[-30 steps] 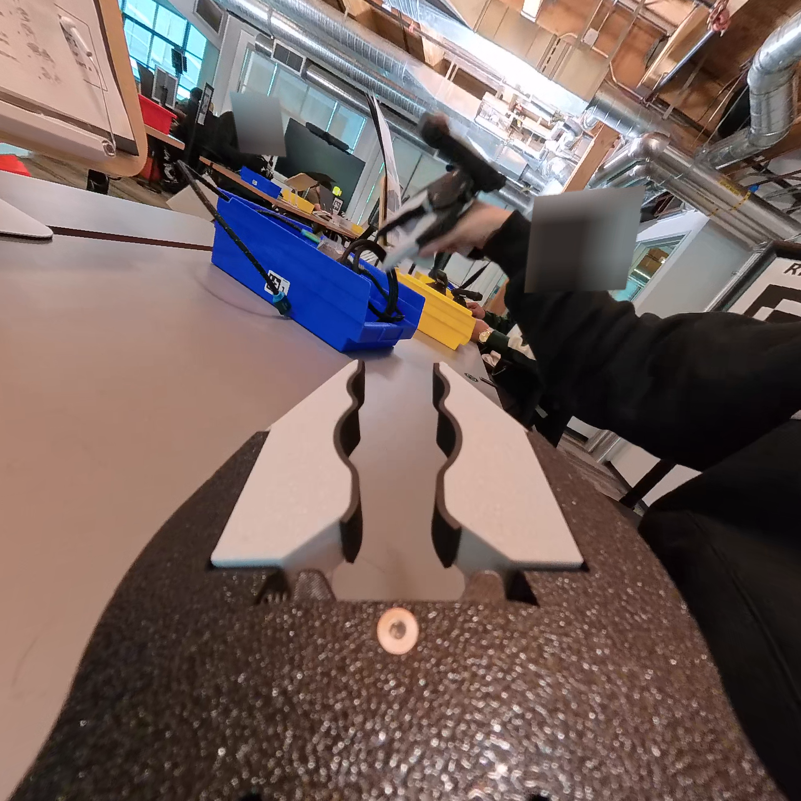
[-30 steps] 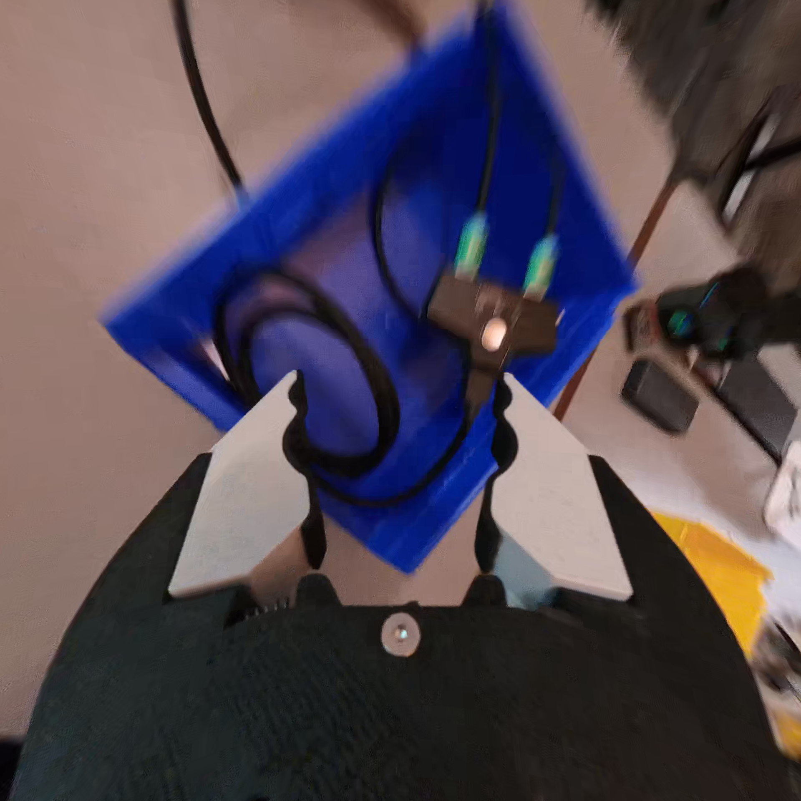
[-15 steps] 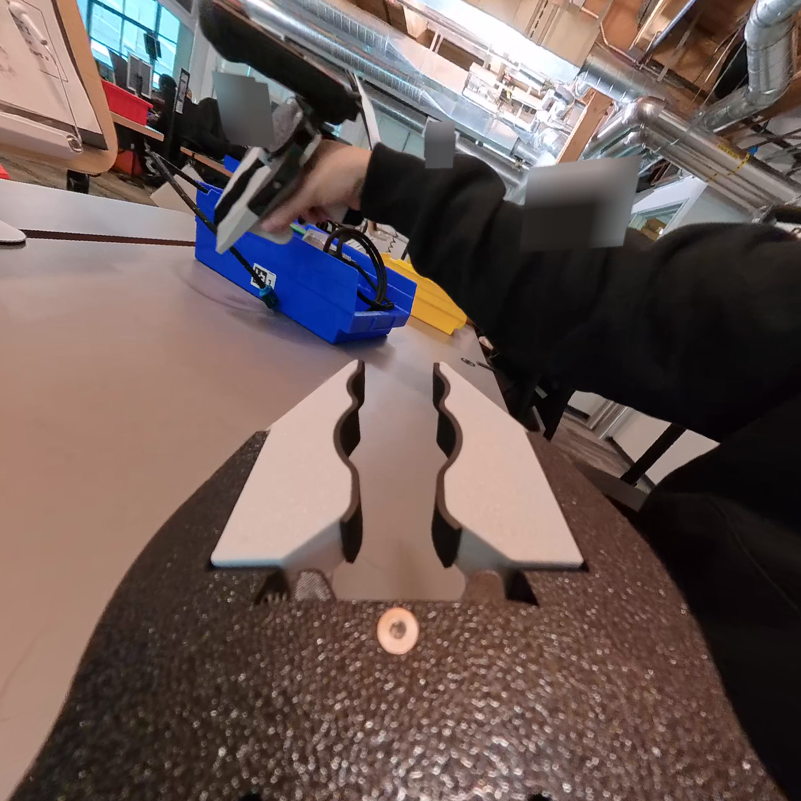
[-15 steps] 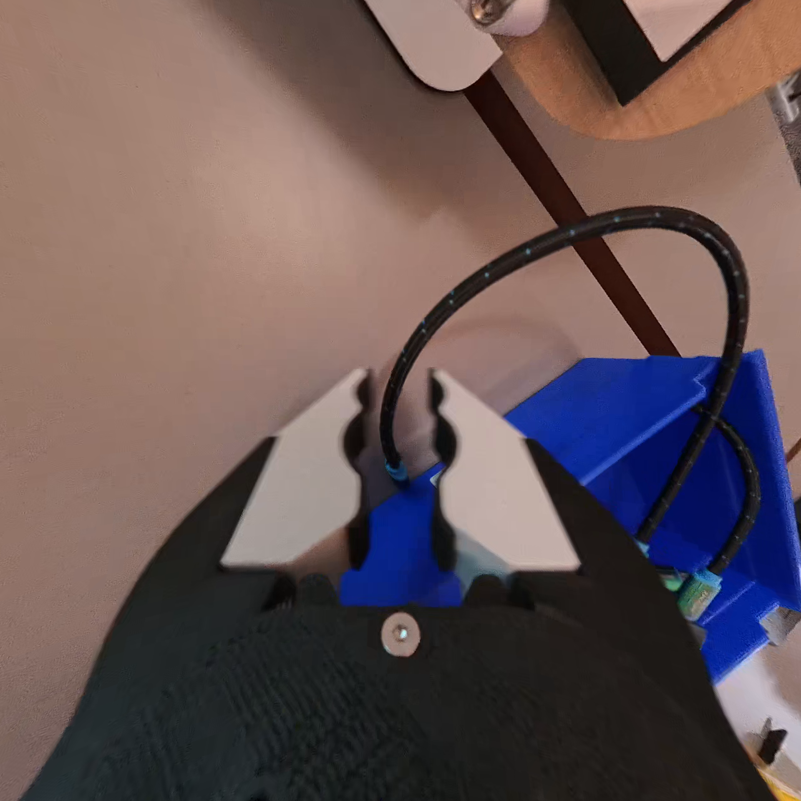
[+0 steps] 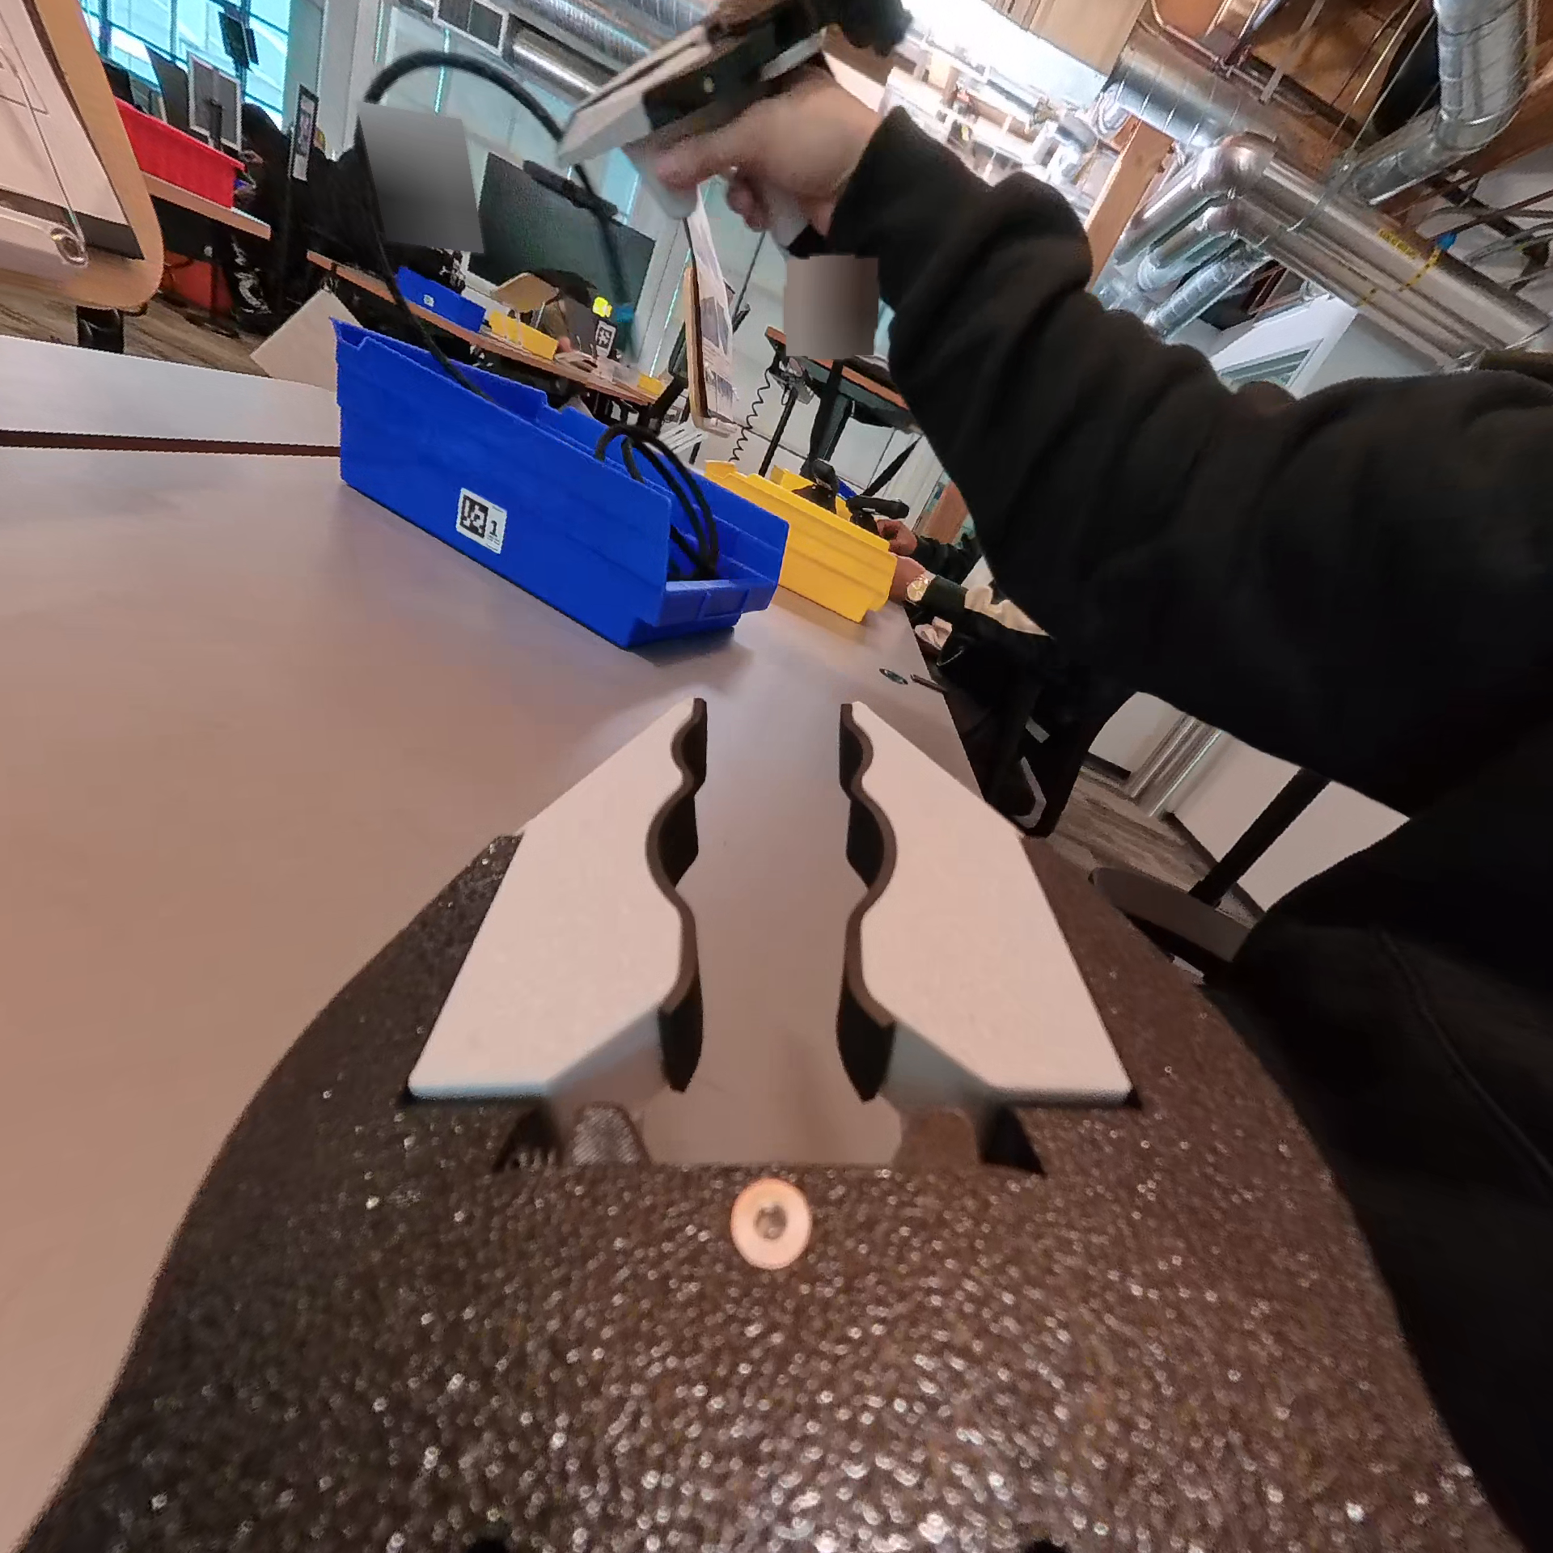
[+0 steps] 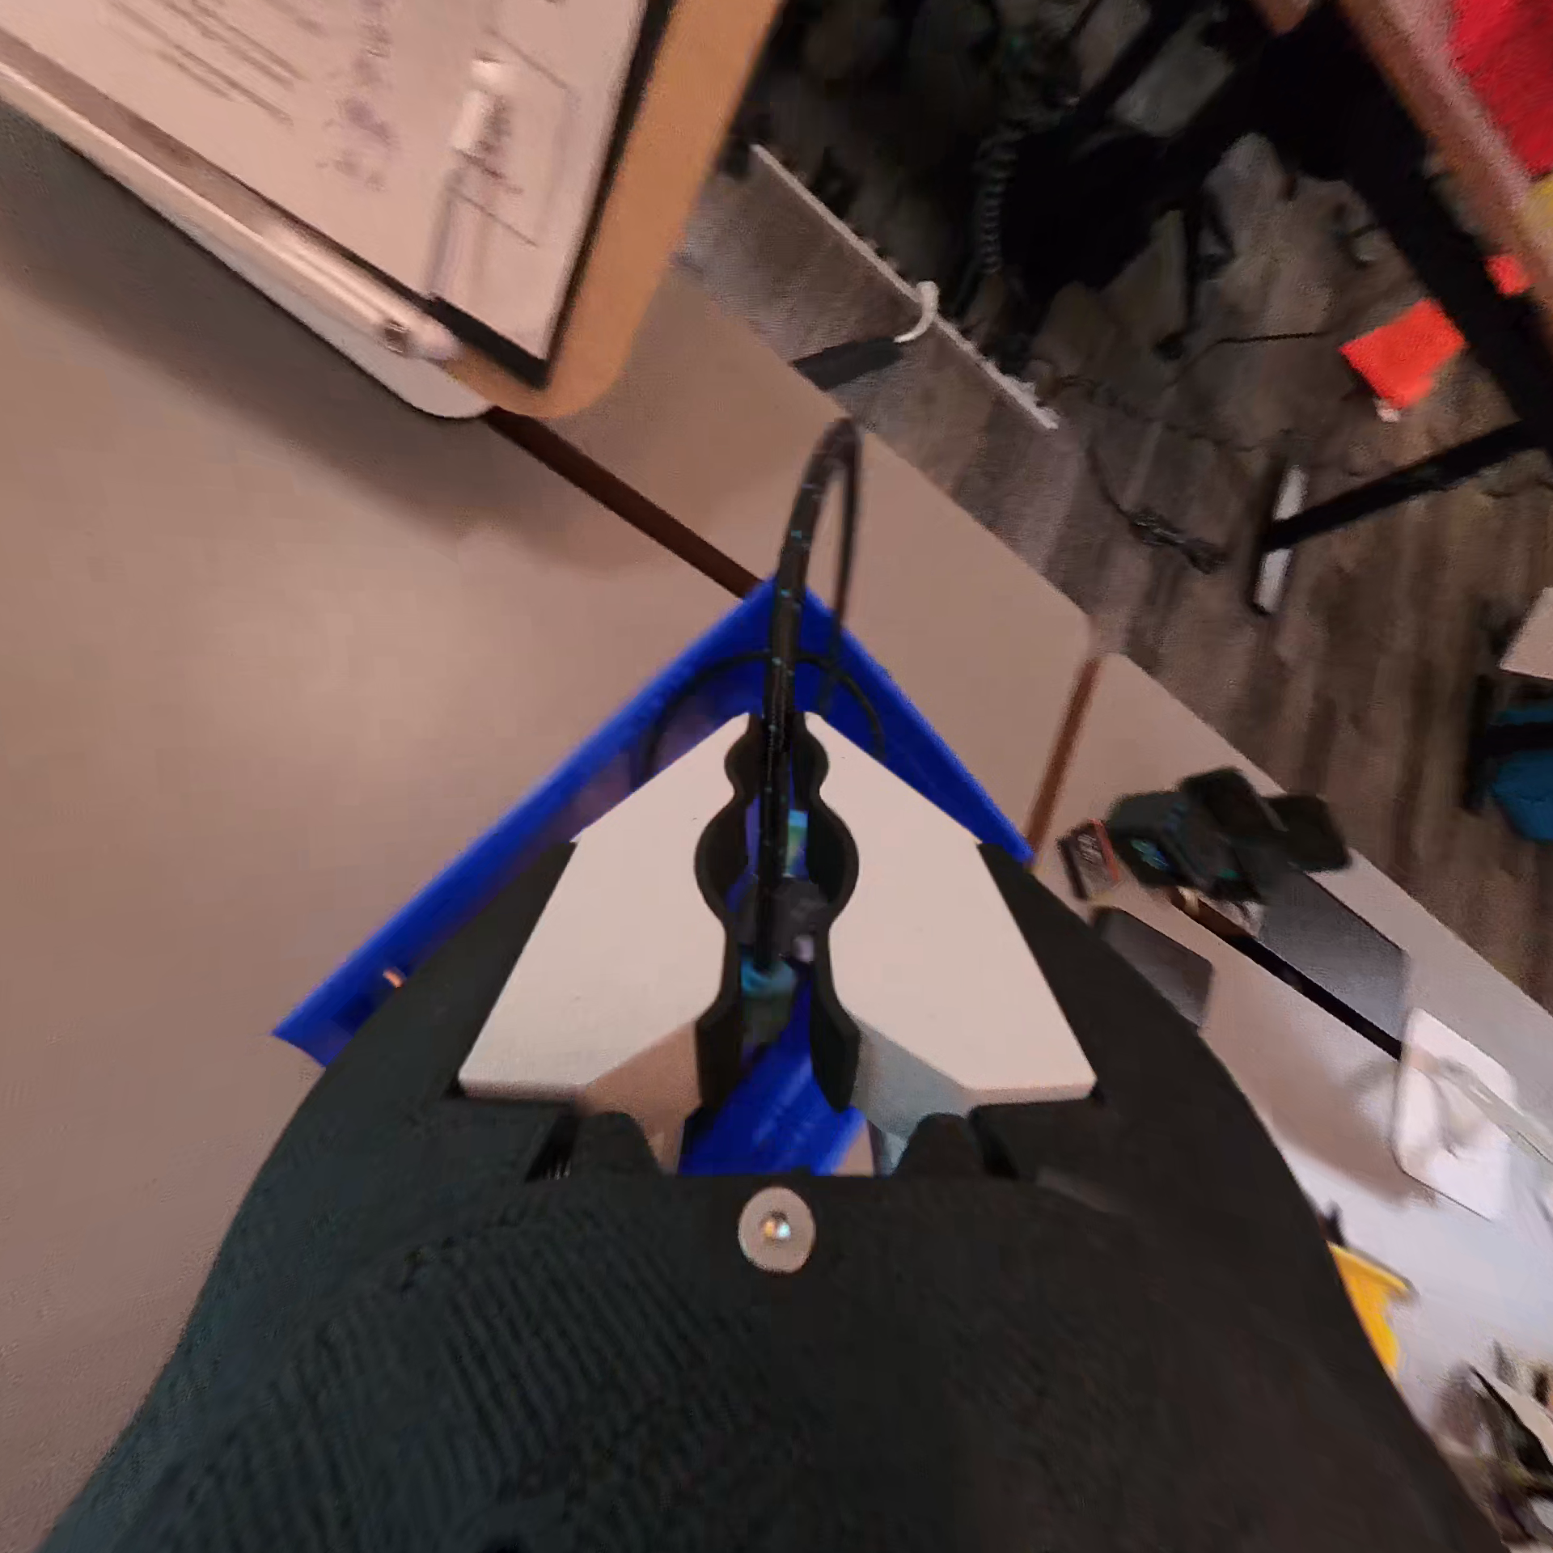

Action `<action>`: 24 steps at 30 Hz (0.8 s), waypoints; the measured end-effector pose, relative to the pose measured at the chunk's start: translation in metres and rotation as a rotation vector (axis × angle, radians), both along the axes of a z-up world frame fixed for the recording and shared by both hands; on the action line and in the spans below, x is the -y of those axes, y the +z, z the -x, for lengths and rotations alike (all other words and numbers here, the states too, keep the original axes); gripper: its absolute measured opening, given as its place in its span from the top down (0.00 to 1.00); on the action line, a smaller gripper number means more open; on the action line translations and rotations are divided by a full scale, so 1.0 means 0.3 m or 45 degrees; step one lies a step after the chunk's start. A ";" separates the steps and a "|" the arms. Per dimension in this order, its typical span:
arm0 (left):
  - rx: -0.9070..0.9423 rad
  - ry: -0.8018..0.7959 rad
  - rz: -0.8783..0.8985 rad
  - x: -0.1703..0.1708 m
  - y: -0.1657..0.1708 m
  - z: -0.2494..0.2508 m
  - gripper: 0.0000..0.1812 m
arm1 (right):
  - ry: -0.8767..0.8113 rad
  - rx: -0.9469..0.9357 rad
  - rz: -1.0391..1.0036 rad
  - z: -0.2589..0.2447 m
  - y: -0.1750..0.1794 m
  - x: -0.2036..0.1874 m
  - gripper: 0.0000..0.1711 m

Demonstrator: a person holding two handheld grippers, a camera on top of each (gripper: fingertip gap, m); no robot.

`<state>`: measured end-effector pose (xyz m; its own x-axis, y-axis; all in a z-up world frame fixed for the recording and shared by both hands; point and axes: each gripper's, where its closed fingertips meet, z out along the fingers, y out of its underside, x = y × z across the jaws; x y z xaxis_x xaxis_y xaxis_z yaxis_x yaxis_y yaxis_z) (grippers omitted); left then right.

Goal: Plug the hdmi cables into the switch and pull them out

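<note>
My right gripper (image 6: 773, 727) is shut on a black braided HDMI cable (image 6: 777, 639) near its teal plug (image 6: 760, 983). It holds the cable above the blue bin (image 6: 521, 849). In the left wrist view the right gripper (image 5: 580, 134) is high above the blue bin (image 5: 538, 504), and the cable (image 5: 445, 55) arches from it down into the bin. More black cable (image 5: 689, 504) is coiled in the bin. A dark part shows blurred through the finger gap; I cannot tell if it is the switch. My left gripper (image 5: 773, 731) is open and empty, low over the grey table (image 5: 210, 714).
A yellow bin (image 5: 807, 546) stands behind the blue one, with another person's hands (image 5: 916, 580) beside it. A wood-framed board (image 6: 378, 126) stands at the table's far side. The table edge (image 5: 950, 731) runs along the right. My black sleeve (image 5: 1176, 504) crosses above.
My right gripper has closed on the cable by its plug and lifted it from beside the bin to high above it. My left gripper stays open on the table.
</note>
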<state>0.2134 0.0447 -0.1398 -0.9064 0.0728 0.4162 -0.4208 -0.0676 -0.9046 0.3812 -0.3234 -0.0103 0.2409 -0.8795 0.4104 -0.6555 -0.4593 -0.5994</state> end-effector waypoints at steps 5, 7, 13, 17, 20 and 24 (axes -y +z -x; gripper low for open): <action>-0.017 -0.006 -0.004 0.003 -0.002 -0.003 0.84 | 0.002 -0.022 -0.132 0.070 -0.091 0.058 0.97; -0.023 -0.006 -0.005 0.004 -0.003 -0.004 0.84 | 0.015 -0.068 -0.201 0.085 -0.201 0.031 0.97; -0.045 0.021 0.041 -0.009 0.010 -0.017 0.84 | 0.102 -0.254 -0.240 0.117 -0.544 -0.088 0.95; -0.037 0.026 0.061 -0.013 0.017 -0.017 0.84 | 0.030 -0.163 -0.247 0.105 -0.484 -0.089 0.79; -0.005 0.017 0.048 -0.010 0.017 -0.009 0.84 | -0.014 0.043 -0.293 0.116 -0.320 -0.102 0.58; 0.078 0.079 0.088 -0.041 0.077 -0.018 0.82 | 0.241 0.317 -0.527 0.211 -0.114 -0.321 0.38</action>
